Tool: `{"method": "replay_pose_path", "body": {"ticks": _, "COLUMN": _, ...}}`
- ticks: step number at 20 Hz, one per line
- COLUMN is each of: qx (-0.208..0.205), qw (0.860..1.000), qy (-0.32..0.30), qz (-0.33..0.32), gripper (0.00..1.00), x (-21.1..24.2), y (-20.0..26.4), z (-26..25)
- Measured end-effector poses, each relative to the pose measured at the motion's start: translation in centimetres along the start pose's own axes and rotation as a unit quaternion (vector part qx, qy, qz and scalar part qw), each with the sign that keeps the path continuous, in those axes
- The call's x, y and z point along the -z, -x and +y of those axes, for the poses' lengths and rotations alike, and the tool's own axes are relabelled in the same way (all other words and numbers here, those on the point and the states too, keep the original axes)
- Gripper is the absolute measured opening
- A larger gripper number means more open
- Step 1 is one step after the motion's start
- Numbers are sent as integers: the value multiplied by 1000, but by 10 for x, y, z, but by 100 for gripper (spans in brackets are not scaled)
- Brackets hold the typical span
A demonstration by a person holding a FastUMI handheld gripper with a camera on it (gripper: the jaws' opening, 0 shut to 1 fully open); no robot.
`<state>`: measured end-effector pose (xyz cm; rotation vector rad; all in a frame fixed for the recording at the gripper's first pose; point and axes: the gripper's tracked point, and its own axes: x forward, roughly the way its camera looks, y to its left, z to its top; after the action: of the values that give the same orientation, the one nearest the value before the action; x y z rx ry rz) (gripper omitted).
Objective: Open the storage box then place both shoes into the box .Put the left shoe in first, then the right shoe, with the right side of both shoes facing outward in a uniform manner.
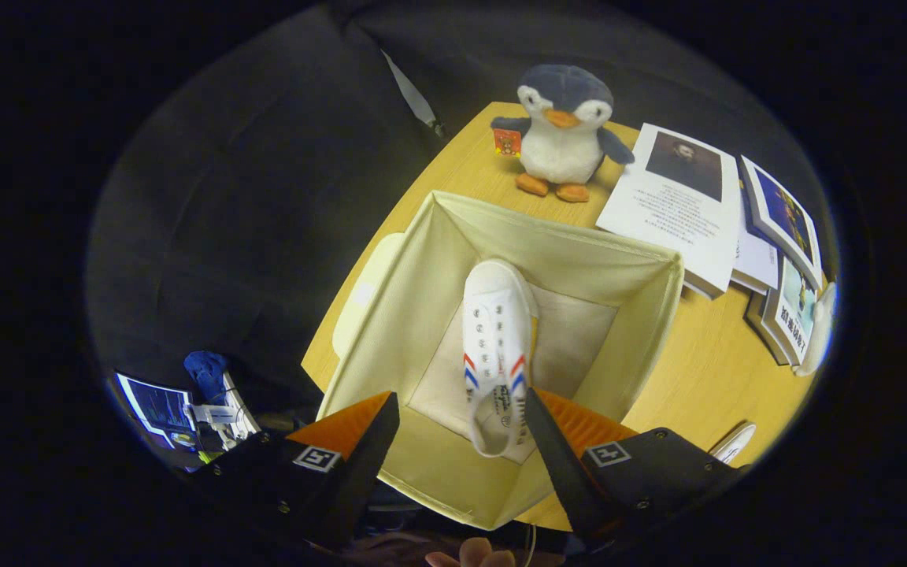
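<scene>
We see the gripper [461, 441] above the open box [595, 236], its fingers spread wide. The right finger sits against the heel of a white shoe [494, 346]; the left finger stands well apart from it, so we judge nothing is clamped, though we cannot tell whether the shoe hangs on the right finger or already rests inside. The shoe lies in the box, toe pointing away from the fingers, heel nearest them. We expect canvas and rubber: light, soft in the upper, firmer at the sole and heel collar, not fragile. The heel rim looks the best place to pinch. Beyond the box, on the table [697, 370], stand a toy penguin [564, 134] and some books [682, 205].
</scene>
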<state>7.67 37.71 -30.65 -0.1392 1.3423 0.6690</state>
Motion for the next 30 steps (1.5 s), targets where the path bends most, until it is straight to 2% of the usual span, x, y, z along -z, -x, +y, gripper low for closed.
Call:
{"method": "replay_pose_path", "body": {"ticks": 6, "qx": -11, "qw": 999, "qy": -23, "qz": -47, "gripper": 96, "x": -4, "y": 51, "z": -16}}
{"method": "replay_pose_path", "body": {"ticks": 16, "qx": -16, "qw": 991, "qy": -80, "qz": -105, "gripper": 96, "x": 25, "y": 130, "z": -74}}
{"method": "replay_pose_path", "body": {"ticks": 22, "qx": -4, "qw": 983, "qy": -136, "qz": -120, "gripper": 96, "x": 65, "y": 156, "z": -128}}
{"method": "replay_pose_path", "body": {"ticks": 30, "qx": 14, "qw": 964, "qy": -229, "qz": -131, "gripper": 96, "x": 133, "y": 174, "z": -206}}
